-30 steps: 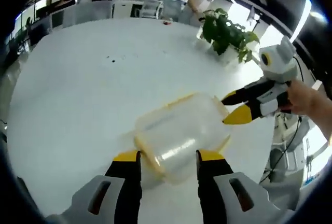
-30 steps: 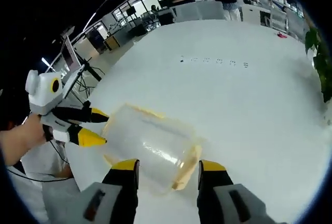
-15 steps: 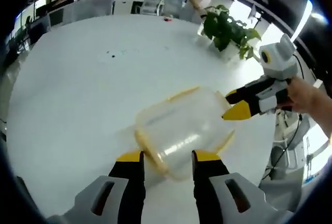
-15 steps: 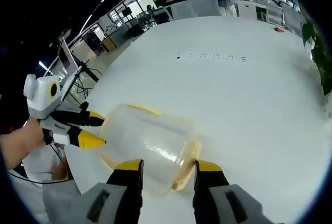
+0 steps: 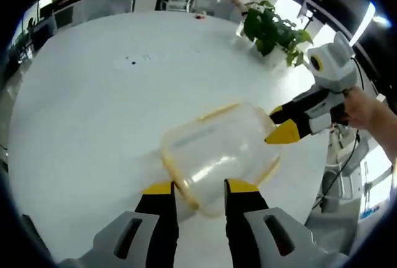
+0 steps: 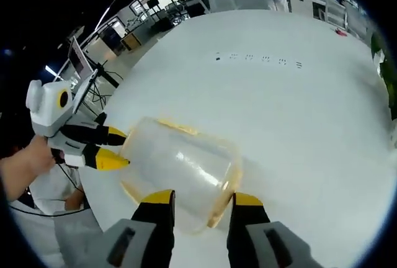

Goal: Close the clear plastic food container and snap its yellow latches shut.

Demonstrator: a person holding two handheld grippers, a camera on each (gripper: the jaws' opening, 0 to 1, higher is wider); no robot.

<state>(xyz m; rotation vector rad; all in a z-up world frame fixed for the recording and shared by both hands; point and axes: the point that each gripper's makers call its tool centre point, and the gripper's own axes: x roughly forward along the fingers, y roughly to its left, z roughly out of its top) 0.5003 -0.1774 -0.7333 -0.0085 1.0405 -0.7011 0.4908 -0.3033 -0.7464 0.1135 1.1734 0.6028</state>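
White and broad, the round counter [image 5: 93,107] is carrying a clear plastic food container [image 5: 217,153] that is lying close to its near edge, with an office of desks, standing people and a potted plant [image 5: 270,32] showing beyond the far edge. In the left gripper view, the left tongs [image 5: 198,187] are standing parted at one end of the container, their yellow tips straddling its yellow-rimmed end without clearly clamping it. The right tongs [image 5: 279,125], held by a hand [image 5: 366,110], are reaching in at the opposite end with jaws slightly apart, the lower tip touching or just beside the wall.

In the right gripper view the same container [image 6: 180,172] is sitting between the right tongs [image 6: 198,200], parted around its yellow latch edge [image 6: 226,203], while the left tongs [image 6: 111,150] are meeting the far end from the left.

Judging by its thin see-through walls, the container is likely light, fairly stiff but slippery, and apt to skid on the smooth counter. Bracing one end while pressing the yellow latches at the rim looks the sounder hold; squeezing the bare wall risks flexing it.
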